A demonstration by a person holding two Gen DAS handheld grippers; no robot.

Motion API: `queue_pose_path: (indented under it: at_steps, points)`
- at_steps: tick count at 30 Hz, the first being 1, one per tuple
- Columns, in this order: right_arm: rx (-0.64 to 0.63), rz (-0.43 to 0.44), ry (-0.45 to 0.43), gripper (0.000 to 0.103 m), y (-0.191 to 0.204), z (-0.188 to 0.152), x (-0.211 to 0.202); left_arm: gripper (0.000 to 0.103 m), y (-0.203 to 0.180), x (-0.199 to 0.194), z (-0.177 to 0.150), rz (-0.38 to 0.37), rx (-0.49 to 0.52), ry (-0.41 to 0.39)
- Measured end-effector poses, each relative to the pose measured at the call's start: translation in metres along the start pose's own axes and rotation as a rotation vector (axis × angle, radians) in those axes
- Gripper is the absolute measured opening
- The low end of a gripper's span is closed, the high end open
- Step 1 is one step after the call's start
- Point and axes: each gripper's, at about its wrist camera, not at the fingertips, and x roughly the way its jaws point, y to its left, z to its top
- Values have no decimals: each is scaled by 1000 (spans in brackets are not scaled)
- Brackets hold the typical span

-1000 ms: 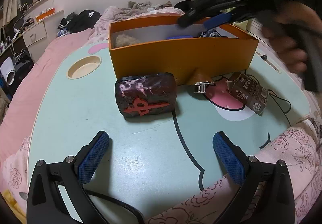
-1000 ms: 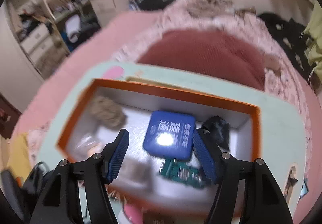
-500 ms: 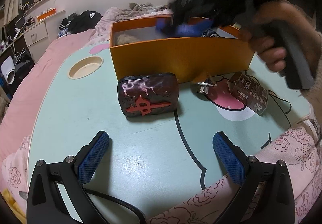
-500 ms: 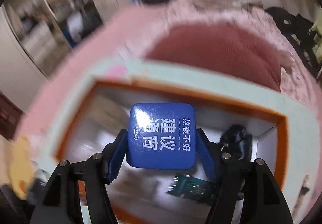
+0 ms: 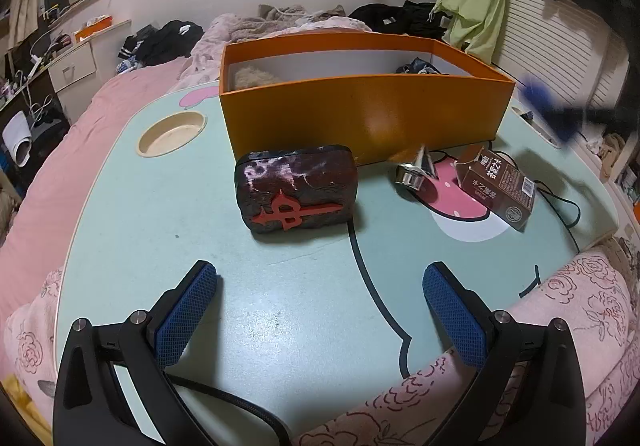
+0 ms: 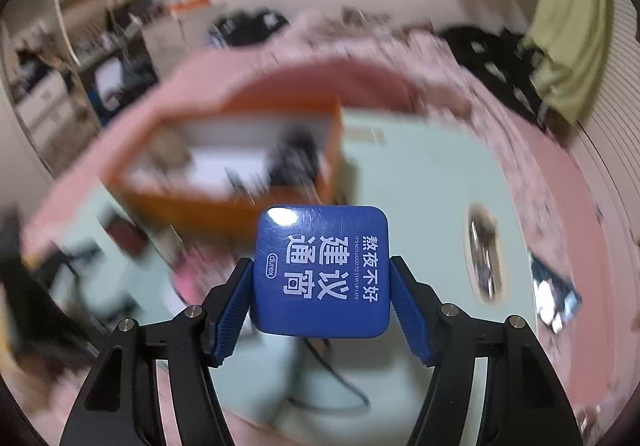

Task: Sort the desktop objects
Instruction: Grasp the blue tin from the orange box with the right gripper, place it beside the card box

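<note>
The left claw (image 5: 320,310) hangs released above the mint counter (image 5: 120,230). Ahead lie a dark pouch (image 5: 296,193) in front of the orange box (image 5: 360,113), then a metal clip (image 5: 412,173) and a brown carton (image 5: 500,185). The right claw (image 6: 321,300) is clenched on a blue tin (image 6: 322,270), held in the air beside the box.
</note>
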Motion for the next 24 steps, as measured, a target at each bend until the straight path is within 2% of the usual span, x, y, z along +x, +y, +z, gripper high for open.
queue_pose_path:
  at_steps: [4, 9, 11, 12, 16, 19, 24]
  points:
    - [36, 12, 31, 66, 1, -19, 21, 103, 1, -3, -2, 2, -2, 3]
    - [20, 75, -46, 67, 16, -8, 28, 103, 1, -4, -3, 2, -2, 3]
    - [49, 60, -92, 76, 15, -11, 23, 103, 1, -3, -3, 2, -2, 3]
    - [58, 60, -107, 78, 13, -10, 23, 103, 0, -3, -3, 2, -2, 3]
    - [78, 111, -133, 78, 7, -30, 8, 103, 0, -3, -2, 2, -2, 4]
    - [40, 75, -152, 78, 8, -48, 4, 103, 0, -2, -2, 2, -2, 4]
    - [-70, 1, -133, 98, 24, -54, 11, 103, 1, -3, -2, 4, -1, 4]
